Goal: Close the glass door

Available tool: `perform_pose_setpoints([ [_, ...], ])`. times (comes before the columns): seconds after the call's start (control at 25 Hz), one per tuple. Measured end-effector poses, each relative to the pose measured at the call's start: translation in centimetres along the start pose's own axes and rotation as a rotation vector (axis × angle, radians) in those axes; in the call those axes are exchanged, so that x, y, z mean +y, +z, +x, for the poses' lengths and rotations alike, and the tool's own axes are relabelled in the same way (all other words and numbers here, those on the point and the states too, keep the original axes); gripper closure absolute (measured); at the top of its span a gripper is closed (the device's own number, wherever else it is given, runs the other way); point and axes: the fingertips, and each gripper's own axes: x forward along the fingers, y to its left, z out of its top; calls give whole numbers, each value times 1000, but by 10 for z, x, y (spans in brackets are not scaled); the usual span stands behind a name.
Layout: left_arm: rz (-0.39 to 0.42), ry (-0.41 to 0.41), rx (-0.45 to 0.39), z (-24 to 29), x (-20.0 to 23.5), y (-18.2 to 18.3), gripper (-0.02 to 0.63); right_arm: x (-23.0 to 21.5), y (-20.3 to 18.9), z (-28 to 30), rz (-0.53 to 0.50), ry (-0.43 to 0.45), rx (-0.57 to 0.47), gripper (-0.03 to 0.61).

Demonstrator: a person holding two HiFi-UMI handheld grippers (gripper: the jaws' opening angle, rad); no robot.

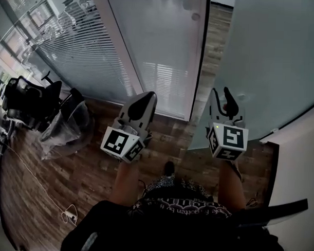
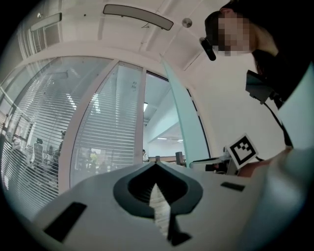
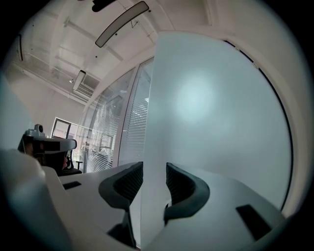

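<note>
Left gripper [image 1: 141,107] [image 2: 156,170]: I hold it low in front of me, fingers together, nothing in them. Right gripper [image 1: 223,98] [image 3: 153,177]: up against the frosted glass door [image 1: 272,54] [image 3: 221,112], fingers apart. The door's free edge runs up through the gap. I can't tell if either finger touches the glass. The door stands ajar on my right, with a strip of wood floor [image 1: 214,42] showing between it and the fixed glass panel [image 1: 160,45]. Further left are the blinds [image 1: 77,47], a clear plastic bag [image 1: 64,127] and an office chair [image 1: 24,105].
</note>
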Motion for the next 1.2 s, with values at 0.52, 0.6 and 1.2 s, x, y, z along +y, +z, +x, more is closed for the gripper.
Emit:
perform_pose_setpoints([
  [0.52, -35, -111, -48, 92, 80, -6, 612, -17, -1, 65, 57, -88, -33, 445],
  [0.6, -35, -132, -47, 103, 88, -8, 612, -30, 2, 72, 66, -128, -45, 445],
  [1.2, -56, -200, -42, 151, 116, -24, 612, -68, 0, 120, 108, -182, -30, 443],
])
